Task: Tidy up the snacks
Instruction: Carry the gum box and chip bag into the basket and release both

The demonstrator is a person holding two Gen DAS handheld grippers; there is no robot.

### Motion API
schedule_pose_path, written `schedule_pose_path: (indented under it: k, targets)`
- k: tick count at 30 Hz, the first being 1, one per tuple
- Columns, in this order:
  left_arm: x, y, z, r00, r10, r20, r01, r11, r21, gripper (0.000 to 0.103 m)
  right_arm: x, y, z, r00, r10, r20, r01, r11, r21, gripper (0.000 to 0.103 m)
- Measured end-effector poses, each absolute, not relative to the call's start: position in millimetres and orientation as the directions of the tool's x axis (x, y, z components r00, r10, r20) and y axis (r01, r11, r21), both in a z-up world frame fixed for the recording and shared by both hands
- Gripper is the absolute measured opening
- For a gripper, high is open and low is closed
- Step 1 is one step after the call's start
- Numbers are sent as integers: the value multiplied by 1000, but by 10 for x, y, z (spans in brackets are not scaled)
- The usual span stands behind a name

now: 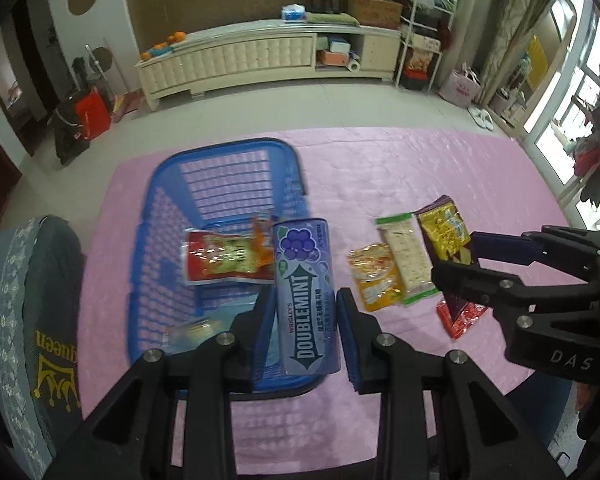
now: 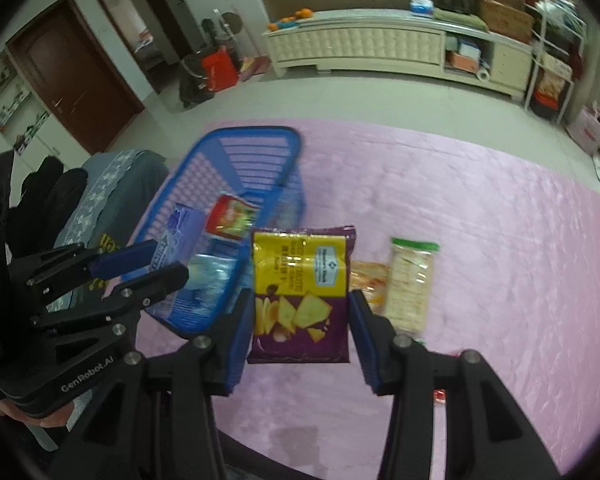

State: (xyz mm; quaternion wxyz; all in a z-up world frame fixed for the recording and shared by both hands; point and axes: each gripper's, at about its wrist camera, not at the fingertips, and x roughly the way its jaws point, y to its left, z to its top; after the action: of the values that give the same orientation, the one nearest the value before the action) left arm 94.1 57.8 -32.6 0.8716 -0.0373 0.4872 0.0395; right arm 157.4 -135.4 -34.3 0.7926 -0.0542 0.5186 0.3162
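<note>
The left gripper [image 1: 304, 320] has its 2 blue-padded fingers [image 1: 265, 332] drawn in narrow around a purple Doublemint gum box [image 1: 305, 292], pinching it by its long sides so it stands lengthwise between them, grape picture at the far end, above the near right corner of the blue basket [image 1: 220, 168]. The right gripper [image 2: 300, 326] has its fingers [image 2: 364, 332] set about half apart, clamped on the sides of a yellow and purple cracker bag [image 2: 300, 292], which is held flat-faced to the camera above the pink cloth [image 2: 480, 240], just right of the basket. Inside the basket lie a red and green snack packet [image 1: 220, 258] with an orange packet [image 1: 262, 240] beside it, and a pale blue packet [image 2: 208, 280] near the front wall. On the cloth to the right of the basket lie an orange-yellow packet [image 1: 374, 276], a clear cracker sleeve with green ends [image 1: 406, 260] touching it, and a red packet [image 1: 458, 316] nearer, partly hidden by the right gripper.
</note>
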Motion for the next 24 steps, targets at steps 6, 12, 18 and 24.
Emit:
schedule_pose_path:
  k: [6, 12, 18, 24]
  targets:
    - [731, 989, -326, 543, 33, -839, -136, 989, -50, 29, 1443, -845, -306, 238, 445, -863, -602, 765, 228, 51]
    - [614, 1269, -384, 543, 34, -839, -173, 982, -72, 29, 1379, -465, -337, 229, 423, -877, -629, 752, 198, 51]
    - [627, 1522, -520, 534, 8, -846, -193, 975, -113, 29, 1375, -183, -463, 203, 386, -900, -644, 745, 174, 51]
    - [733, 1585, -639, 522, -17, -853, -192, 972, -137, 29, 1537, -17, -565, 206, 349, -914, -629, 763, 150, 52]
